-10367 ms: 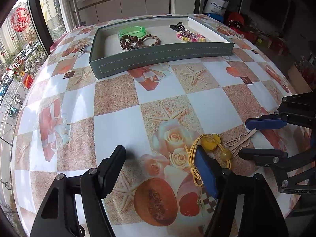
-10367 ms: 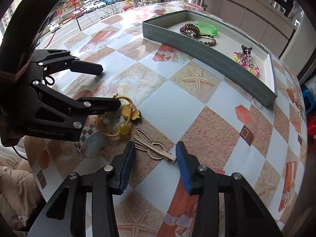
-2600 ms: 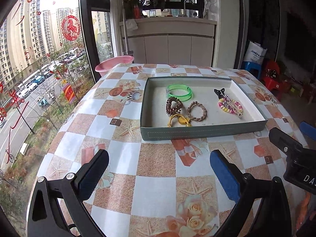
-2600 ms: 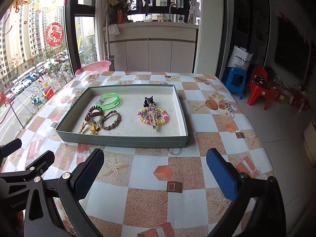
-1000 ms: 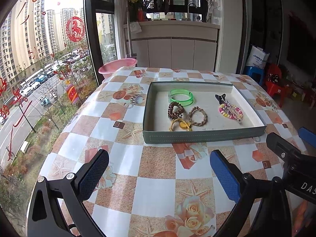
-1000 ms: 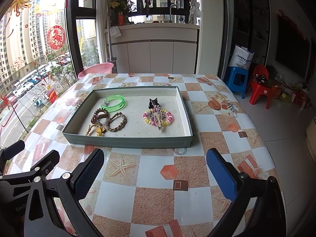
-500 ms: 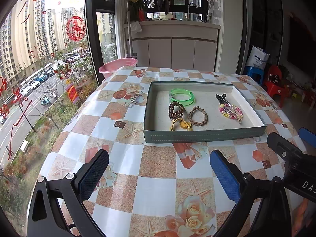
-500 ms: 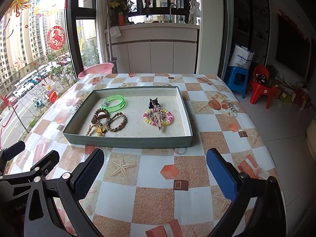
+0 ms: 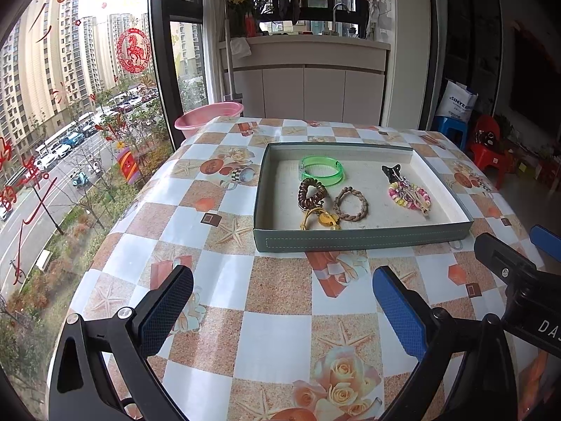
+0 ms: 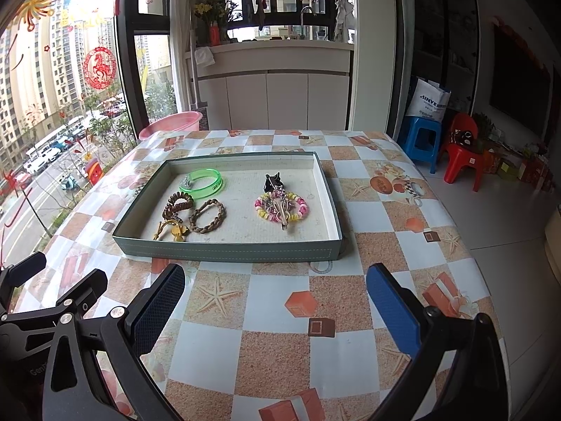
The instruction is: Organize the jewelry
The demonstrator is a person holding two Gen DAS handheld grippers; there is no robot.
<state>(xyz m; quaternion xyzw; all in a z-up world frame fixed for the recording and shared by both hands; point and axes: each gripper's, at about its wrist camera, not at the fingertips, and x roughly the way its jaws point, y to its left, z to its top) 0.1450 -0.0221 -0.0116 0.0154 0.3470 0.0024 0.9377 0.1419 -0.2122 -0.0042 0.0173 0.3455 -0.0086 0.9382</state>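
A grey-green tray point(image 9: 361, 240) point(image 10: 228, 249) sits mid-table and holds all the jewelry. Inside lie a green bangle point(image 9: 322, 171) point(image 10: 202, 179), a brown coil tie point(image 9: 311, 193) point(image 10: 178, 205), a braided brown bracelet point(image 9: 351, 203) point(image 10: 207, 216), a yellow cord piece point(image 9: 320, 218) point(image 10: 172, 230), a pink-yellow bead bracelet point(image 9: 408, 193) point(image 10: 281, 207) with a wooden clip across it, and a black clip point(image 9: 392, 170) point(image 10: 272, 180). My left gripper point(image 9: 280, 310) is open and empty, well short of the tray. My right gripper point(image 10: 275, 303) is likewise open and empty.
The table wears a checkered cloth point(image 9: 280, 333) printed with starfish and roses. A pink basin point(image 9: 209, 118) point(image 10: 171, 124) stands past the far left corner by the window. Blue and red stools point(image 10: 443, 145) stand on the floor at right. White cabinets line the back.
Since ten seconds ago the yellow cord piece and wooden clip went from the near table into the tray. Both grippers have drawn back; over the last second they hardly move.
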